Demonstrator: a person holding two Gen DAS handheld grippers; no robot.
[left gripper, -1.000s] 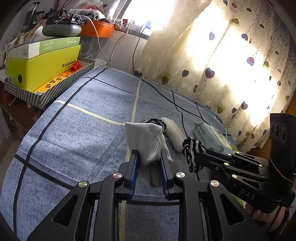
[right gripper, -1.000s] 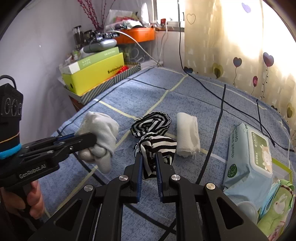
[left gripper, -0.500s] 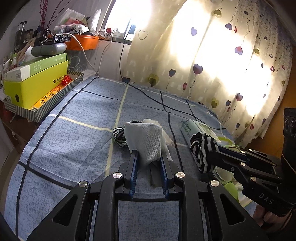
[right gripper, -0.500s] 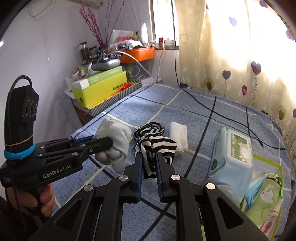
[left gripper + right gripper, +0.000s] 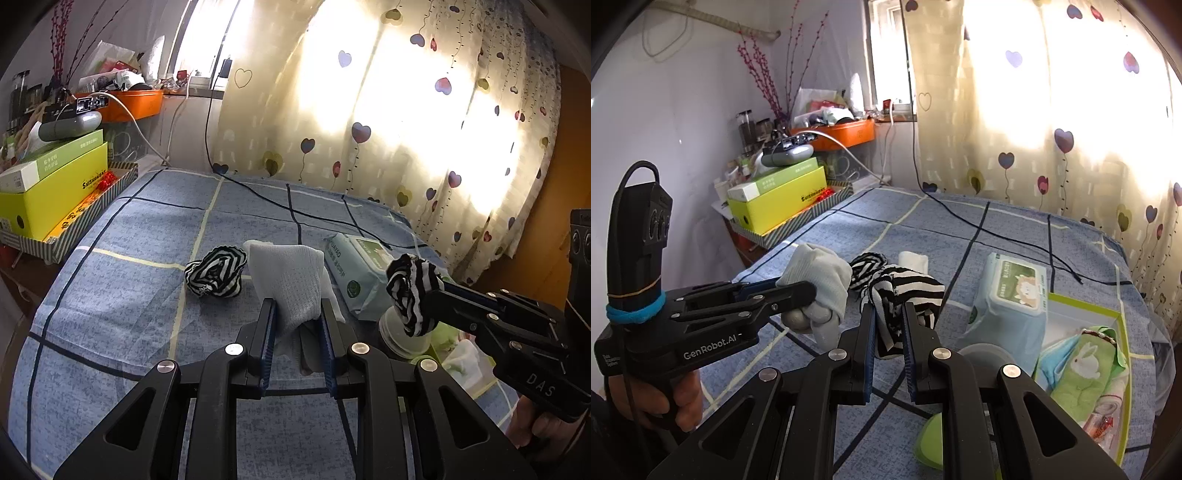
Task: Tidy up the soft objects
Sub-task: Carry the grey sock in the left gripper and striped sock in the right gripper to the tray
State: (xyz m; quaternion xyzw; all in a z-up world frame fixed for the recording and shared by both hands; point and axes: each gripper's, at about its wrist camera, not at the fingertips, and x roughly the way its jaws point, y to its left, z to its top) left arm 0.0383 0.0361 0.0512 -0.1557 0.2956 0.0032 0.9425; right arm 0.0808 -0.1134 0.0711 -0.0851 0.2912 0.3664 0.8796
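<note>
Blue checked bedding lay below. Since a second earlier, both loads had been lifted toward the green-rimmed storage box at 3 o'clock: white knitted sock clamped by left gripper, striped black-and-white sock by right gripper.

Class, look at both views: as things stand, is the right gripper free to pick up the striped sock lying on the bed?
Probably not yet. The right gripper is already shut on another striped sock, so its jaws are full. The striped sock on the bed lies uncovered, but beyond the left gripper holding a white sock.
</note>
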